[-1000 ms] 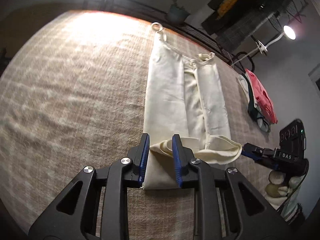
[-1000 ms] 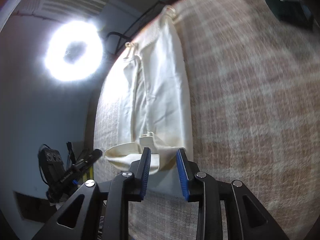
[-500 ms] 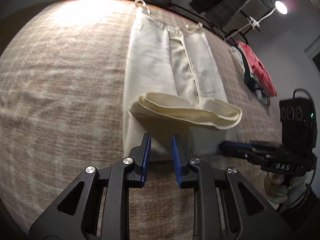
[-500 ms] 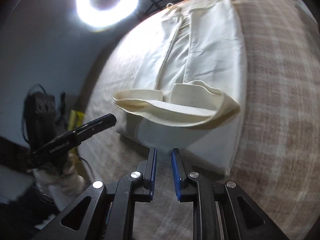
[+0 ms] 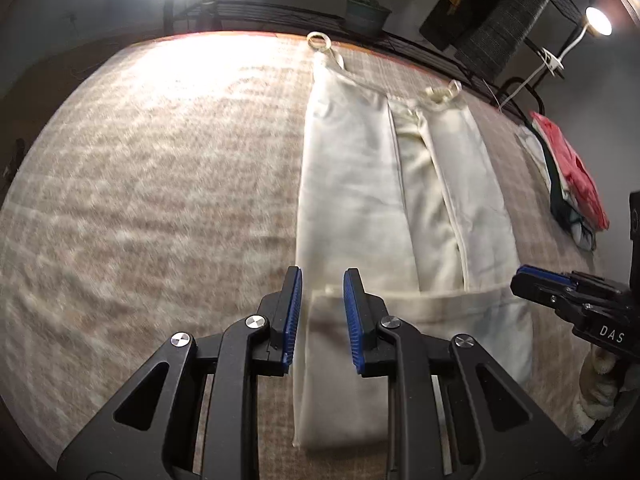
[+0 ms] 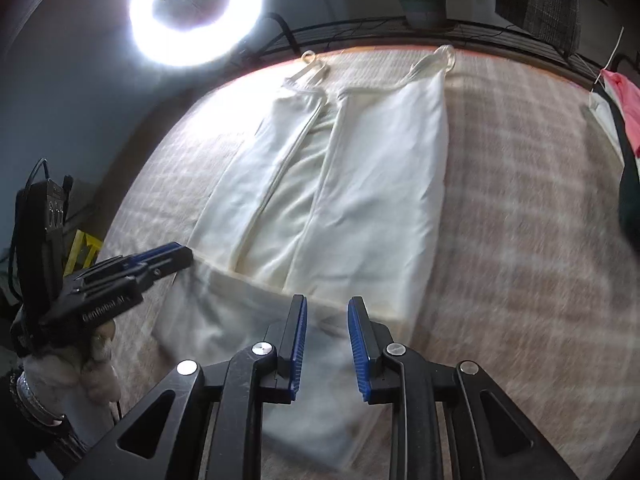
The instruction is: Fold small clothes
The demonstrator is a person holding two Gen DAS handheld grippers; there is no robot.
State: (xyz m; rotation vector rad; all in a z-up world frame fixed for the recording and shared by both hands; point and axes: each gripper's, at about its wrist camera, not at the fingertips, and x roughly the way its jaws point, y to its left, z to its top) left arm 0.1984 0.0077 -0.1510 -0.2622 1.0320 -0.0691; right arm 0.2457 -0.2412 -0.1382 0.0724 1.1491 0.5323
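A cream strappy garment point(image 5: 360, 184) point(image 6: 360, 184) lies lengthwise on the plaid tablecloth point(image 5: 140, 200), its sides folded inward. Its near end is turned over into a flat flap point(image 5: 460, 316) point(image 6: 224, 312). My left gripper point(image 5: 322, 276) point(image 6: 176, 254) hovers over the flap's left edge, jaws a little apart with nothing pinched. My right gripper point(image 6: 327, 304) point(image 5: 528, 276) hangs over the flap's right part. Its jaws are opening and hold nothing; the cloth lies below them.
A pile of red and dark green clothes point(image 5: 572, 188) point(image 6: 628, 120) sits at the table's right edge. A black metal rail with a plant pot point(image 5: 366, 16) runs behind the table. A ring light point(image 6: 196, 12) glares at the back. A gloved hand point(image 6: 68, 368) holds the left gripper.
A second ago both grippers pinched the near hem. They let go of it, and the loose loop of cloth has settled into a flat flap. Both grippers now hover over it, holding nothing.
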